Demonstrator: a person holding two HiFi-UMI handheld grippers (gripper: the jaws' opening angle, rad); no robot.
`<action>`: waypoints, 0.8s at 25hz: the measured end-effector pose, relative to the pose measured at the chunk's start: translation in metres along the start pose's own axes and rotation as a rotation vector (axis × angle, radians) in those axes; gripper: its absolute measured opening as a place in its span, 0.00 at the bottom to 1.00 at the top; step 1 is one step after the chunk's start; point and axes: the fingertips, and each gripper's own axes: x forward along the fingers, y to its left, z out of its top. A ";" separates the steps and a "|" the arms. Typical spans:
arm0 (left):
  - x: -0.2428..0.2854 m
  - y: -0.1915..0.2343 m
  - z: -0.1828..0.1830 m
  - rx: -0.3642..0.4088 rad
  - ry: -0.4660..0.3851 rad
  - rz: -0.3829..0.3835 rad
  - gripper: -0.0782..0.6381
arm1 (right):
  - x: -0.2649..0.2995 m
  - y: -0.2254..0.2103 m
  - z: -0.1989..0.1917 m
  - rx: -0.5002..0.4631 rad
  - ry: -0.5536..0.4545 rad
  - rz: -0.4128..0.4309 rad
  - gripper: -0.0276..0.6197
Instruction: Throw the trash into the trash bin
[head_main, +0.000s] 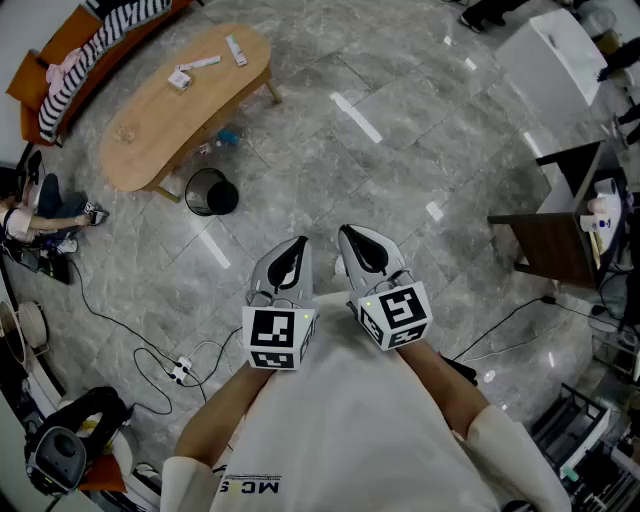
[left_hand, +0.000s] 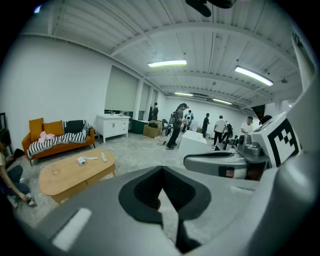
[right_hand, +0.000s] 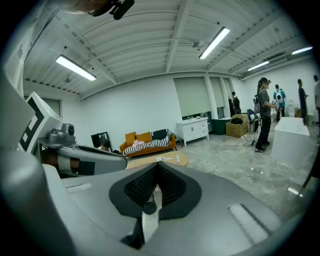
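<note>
You hold the left gripper (head_main: 298, 246) and the right gripper (head_main: 352, 234) side by side at the middle of the head view, close in front of your body and tipped a little downward. Nothing is within reach, so this reads as a carrying pose for walking up, not a reach.

The left gripper's fingers (left_hand: 141, 194) are closed tip to tip with nothing between them. The right gripper's fingers (right_hand: 136, 188) are closed just as fully and are also empty. With both closed, you will probably need to open one before it can pick anything up.

The trash lies in the upper left of the head view, on the oval wooden bench (head_main: 150, 135), well apart from both grippers. I count three pale pieces on top: one small box (head_main: 180, 80) and two white strips (head_main: 201, 62), all gathered toward the bench's far end. Something small also lies on the floor under the bench's near edge, but it is too small to identify.

There is one trash bin (head_main: 211, 192), black and round. It stands on the floor just beside the bench's near end, between you and the trash. That probably keeps each carry from bench to bin short.

Two grippers, three pieces and one bin suggest more than one trip.
</note>
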 end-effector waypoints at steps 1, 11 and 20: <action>0.004 -0.003 -0.001 -0.003 0.013 0.008 0.11 | -0.001 -0.005 -0.001 0.009 0.003 0.003 0.07; 0.016 -0.024 -0.011 -0.029 0.076 0.098 0.11 | -0.008 -0.025 -0.013 0.056 0.026 0.110 0.08; 0.017 -0.040 -0.030 -0.074 0.108 0.193 0.11 | -0.017 -0.042 -0.038 0.098 0.082 0.187 0.08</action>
